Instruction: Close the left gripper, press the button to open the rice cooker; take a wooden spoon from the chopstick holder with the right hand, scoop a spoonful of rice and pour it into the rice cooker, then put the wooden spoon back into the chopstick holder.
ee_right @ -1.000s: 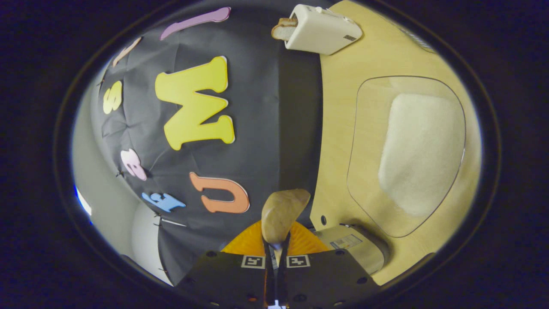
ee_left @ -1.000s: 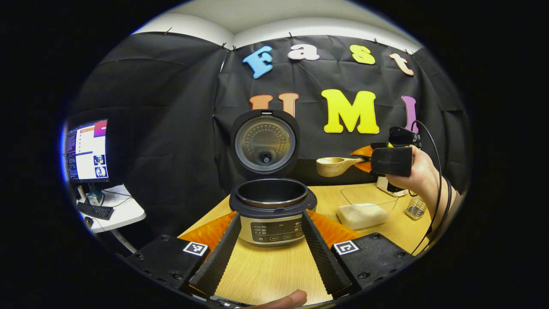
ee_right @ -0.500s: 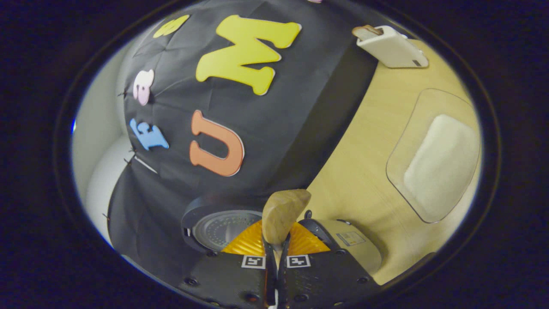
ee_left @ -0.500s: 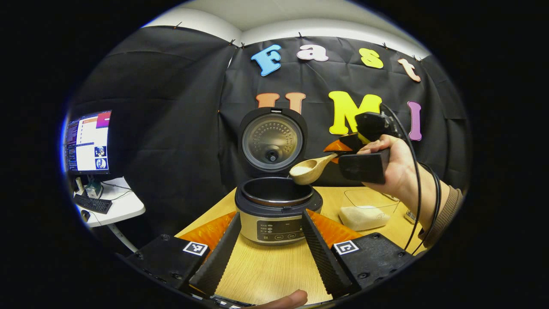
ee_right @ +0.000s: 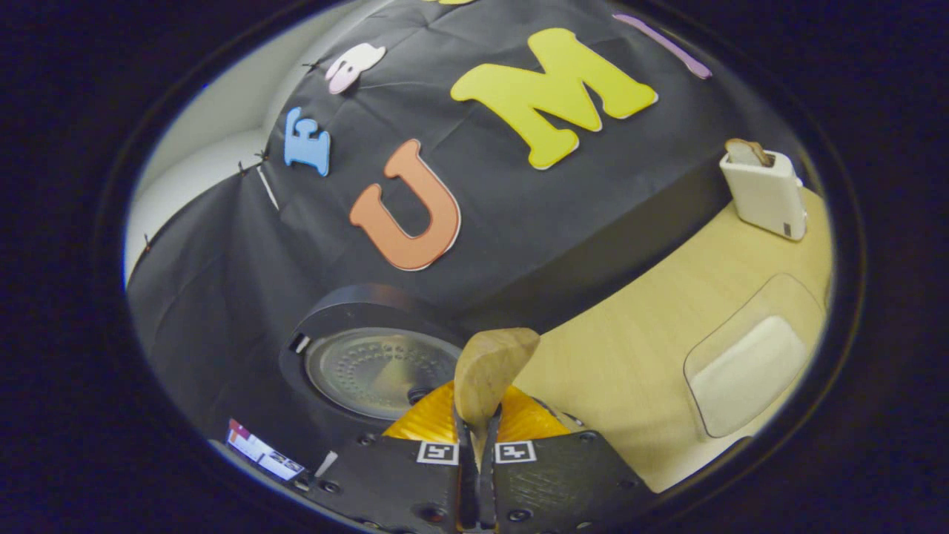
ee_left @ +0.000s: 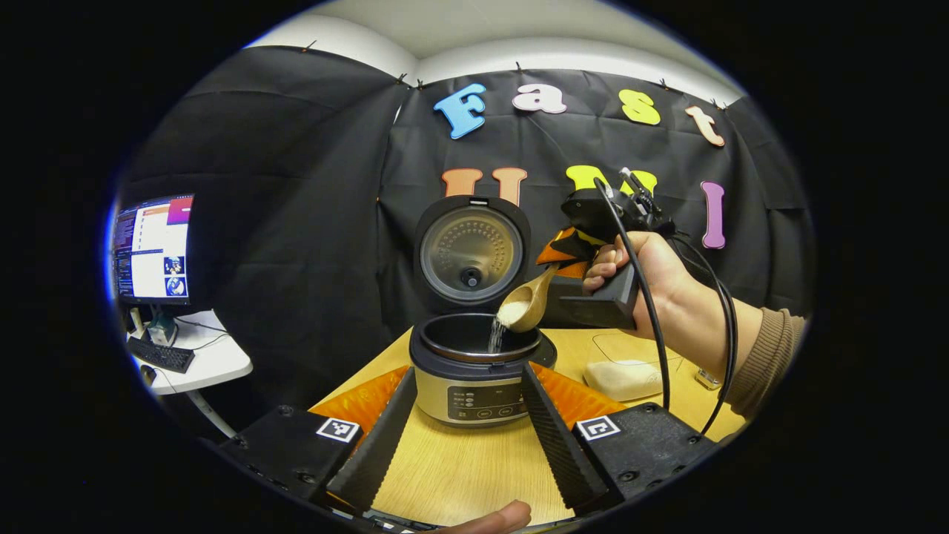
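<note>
The rice cooker [ee_left: 474, 378] stands on the wooden table with its lid [ee_left: 471, 252] swung up. Over the pot, my right gripper [ee_left: 560, 259], held by a hand, is shut on the handle of the wooden spoon [ee_left: 525, 305]. The spoon tips down and white rice [ee_left: 495, 337] streams from it into the pot. In the right gripper view the spoon [ee_right: 489, 371] sticks out from my right gripper [ee_right: 478, 460], with the lid [ee_right: 378, 371] behind it. My left gripper [ee_left: 467, 445] hangs open in front of the cooker, its fingers [ee_left: 378, 437] spread either side of the control panel.
A clear container of rice [ee_left: 626, 374] lies right of the cooker, also seen as the rice container [ee_right: 745, 374]. A wire chopstick holder [ee_left: 708, 380] peeks out behind the forearm. A white toaster [ee_right: 764, 193] stands at the table's back. A monitor [ee_left: 152, 248] sits at far left.
The right gripper carried the loaded spoon left from above the rice container to over the pot, then tilted it so rice pours out. The left gripper stayed open and still.
</note>
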{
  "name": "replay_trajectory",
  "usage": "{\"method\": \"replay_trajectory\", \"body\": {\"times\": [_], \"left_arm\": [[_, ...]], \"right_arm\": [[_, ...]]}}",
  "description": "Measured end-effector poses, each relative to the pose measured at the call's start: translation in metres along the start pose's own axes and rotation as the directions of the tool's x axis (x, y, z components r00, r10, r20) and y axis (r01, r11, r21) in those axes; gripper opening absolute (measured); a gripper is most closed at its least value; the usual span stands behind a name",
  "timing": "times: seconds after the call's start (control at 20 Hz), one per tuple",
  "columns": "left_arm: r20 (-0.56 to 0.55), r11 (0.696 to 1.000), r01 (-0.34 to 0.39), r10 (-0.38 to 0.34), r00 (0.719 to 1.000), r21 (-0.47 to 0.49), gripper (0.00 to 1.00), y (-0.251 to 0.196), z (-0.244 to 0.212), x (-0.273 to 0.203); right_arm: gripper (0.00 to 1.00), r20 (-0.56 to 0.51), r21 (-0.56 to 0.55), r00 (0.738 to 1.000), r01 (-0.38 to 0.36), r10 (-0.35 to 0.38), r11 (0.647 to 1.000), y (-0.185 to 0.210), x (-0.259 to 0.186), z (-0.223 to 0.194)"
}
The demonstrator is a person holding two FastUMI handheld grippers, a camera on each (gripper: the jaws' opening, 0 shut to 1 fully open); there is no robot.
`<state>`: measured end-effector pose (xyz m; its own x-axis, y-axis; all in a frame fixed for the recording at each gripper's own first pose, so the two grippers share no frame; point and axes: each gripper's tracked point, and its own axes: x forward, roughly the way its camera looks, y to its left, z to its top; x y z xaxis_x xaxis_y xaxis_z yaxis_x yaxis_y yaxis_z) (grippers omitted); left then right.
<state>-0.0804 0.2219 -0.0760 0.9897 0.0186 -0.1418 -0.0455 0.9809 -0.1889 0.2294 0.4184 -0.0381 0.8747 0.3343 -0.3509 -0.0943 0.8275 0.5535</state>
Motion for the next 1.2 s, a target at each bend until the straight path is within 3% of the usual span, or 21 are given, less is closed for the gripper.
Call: {"method": "replay_trajectory", "body": {"times": [0.25, 0.4, 0.75, 1.2], "left_arm": [[0.001, 1.000, -0.001, 0.001, 1.000, -0.010, 0.90, 0.004, 0.001, -0.001], [-0.001, 1.000, -0.001, 0.001, 1.000, -0.015, 0.90, 0.006, 0.000, -0.001], [-0.011, 1.000, -0.024, 0.024, 1.000, -0.008, 0.90, 0.013, -0.002, 0.001], [-0.018, 0.999, -0.031, 0.030, 0.999, -0.027, 0.91, 0.017, -0.002, 0.001]], "right_arm": [[0.02, 0.033, -0.165, 0.999, 0.011, -0.006, 0.986, 0.014, 0.006, 0.006], [0.02, 0.057, -0.295, 0.998, 0.021, -0.004, 0.955, 0.027, 0.006, 0.002], [0.02, 0.132, -0.604, 0.990, 0.034, 0.058, 0.797, 0.077, -0.007, -0.003], [0.03, 0.150, -0.812, 0.979, 0.044, 0.135, 0.583, 0.121, -0.028, -0.005]]}}
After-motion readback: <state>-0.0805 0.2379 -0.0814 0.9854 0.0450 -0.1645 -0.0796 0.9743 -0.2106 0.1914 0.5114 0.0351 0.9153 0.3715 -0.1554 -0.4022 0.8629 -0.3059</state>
